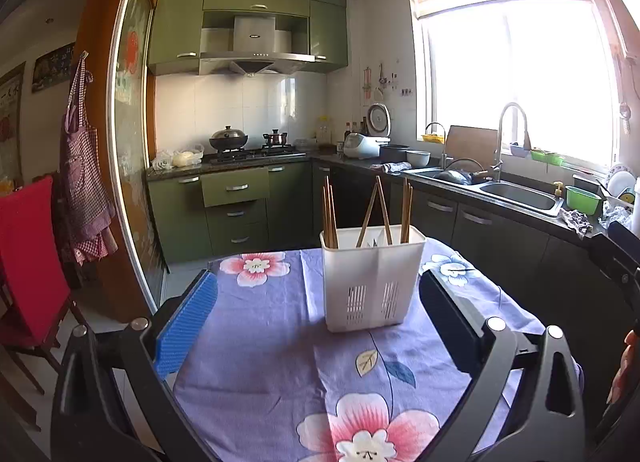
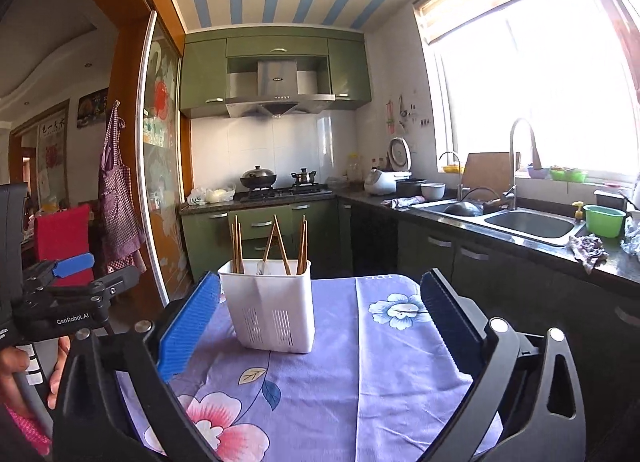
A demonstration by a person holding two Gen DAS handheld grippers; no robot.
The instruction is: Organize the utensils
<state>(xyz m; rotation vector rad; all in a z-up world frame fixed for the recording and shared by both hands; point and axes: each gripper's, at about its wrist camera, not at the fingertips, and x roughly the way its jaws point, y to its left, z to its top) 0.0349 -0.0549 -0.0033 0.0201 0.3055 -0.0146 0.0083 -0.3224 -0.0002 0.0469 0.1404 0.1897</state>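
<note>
Wooden chopsticks (image 1: 330,214), light, stiff and slippery, are seen upright in a white slotted holder (image 1: 370,276) on the floral tablecloth (image 1: 260,342); best pinched near their tops. Left gripper (image 1: 318,310) and right gripper (image 2: 320,318) are held wide open, empty.

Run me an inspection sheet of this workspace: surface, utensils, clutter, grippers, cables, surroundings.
Surface: table under a purple floral cloth, wrinkled.
Job's things: white holder upright on the cloth; chopsticks standing in its compartments, one pair crossed.
Clutter: nothing seen on the cloth besides the holder.
Grippers: left gripper open, empty, holder ahead between its fingers; right gripper open, empty, holder near its left finger.
Cables: nothing seen.
Surroundings: kitchen counter with sink, stove with wok, rice cooker, green bowl; red chair and apron to the left.
</note>
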